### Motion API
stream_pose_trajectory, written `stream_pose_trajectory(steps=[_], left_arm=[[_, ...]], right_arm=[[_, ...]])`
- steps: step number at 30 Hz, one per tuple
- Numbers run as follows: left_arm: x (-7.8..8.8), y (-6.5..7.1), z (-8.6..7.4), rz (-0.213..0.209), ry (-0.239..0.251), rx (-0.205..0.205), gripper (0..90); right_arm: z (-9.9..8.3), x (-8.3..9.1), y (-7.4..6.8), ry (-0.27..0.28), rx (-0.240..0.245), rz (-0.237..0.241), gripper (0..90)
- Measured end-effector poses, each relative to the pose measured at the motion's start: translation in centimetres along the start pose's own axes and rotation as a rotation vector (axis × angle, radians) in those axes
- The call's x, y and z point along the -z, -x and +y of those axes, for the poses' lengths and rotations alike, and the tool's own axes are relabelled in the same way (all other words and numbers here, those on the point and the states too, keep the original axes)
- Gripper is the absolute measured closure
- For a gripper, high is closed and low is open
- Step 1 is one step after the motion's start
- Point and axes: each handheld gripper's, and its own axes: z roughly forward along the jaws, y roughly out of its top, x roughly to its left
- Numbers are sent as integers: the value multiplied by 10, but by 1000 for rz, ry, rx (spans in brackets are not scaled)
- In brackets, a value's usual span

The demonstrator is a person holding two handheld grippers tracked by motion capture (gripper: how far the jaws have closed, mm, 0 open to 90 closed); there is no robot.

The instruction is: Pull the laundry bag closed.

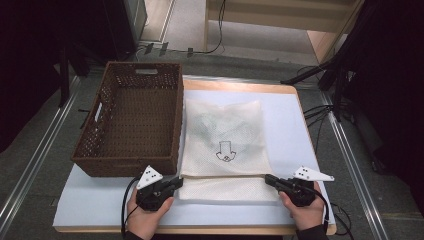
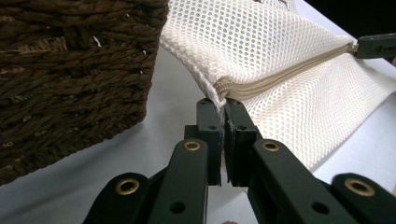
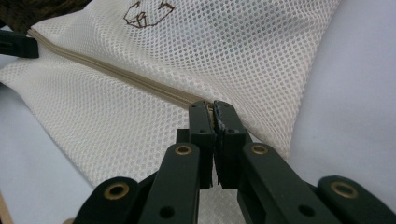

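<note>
Can't tell what's inside the mesh bag (image 1: 223, 135), just a greenish blur thru the fabric in the high view. Zipper pull is hidden btwn the right claw (image 3: 214, 108) tips, and the zip's end vanishes into the left claw (image 2: 222, 103). Wicker basket (image 2: 70, 70) is cut off by the frame edge in the left gripper view. Little drawing (image 3: 147, 14) on the bag is cropped at the top in the right gripper view.

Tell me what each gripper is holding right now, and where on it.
Both hold the mesh laundry bag along its zipper: the left gripper pinches the zipper's end at the bag's corner, the right gripper pinches the zipper line near the other end.
</note>
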Motion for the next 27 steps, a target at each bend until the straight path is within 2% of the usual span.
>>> stream_pose_trajectory(steps=[4, 6, 8, 9, 13, 15, 18, 19, 20, 23, 25, 27], left_arm=[[1, -2, 0, 5, -1, 6, 871], [2, -3, 0, -11, 0, 15, 871], [1, -1, 0, -10, -3, 4, 871], [1, -1, -1, -9, -4, 2, 871], [1, -1, -2, -7, -4, 10, 870], [0, -2, -3, -21, -15, 10, 868], [1, -4, -6, -32, -5, -3, 850], [1, -4, -6, -32, -5, -3, 831], [4, -4, -6, -44, 12, -13, 799], [10, -6, -4, -63, 52, -18, 633], [15, -7, -2, -88, 69, -24, 545], [19, -7, -2, -85, 76, -40, 461]], right_arm=[[-2, 6, 6, 1, 7, -20, 884], [-4, 11, 11, 4, -12, -15, 882], [-5, 13, 14, 3, -21, -6, 881], [-6, 13, 14, 0, -9, -7, 881], [-8, 13, 15, -7, -8, -7, 876], [-8, 12, 15, -17, -10, -9, 851], [-9, 13, 18, -21, -22, -25, 693], [-9, 13, 18, -21, -22, -25, 693], [-10, 14, 20, -16, -23, -30, 549], [-10, 19, 19, 7, -11, -32, 382], [-9, 23, 18, 18, 4, -41, 305], [-10, 25, 17, 28, 21, -55, 227]])
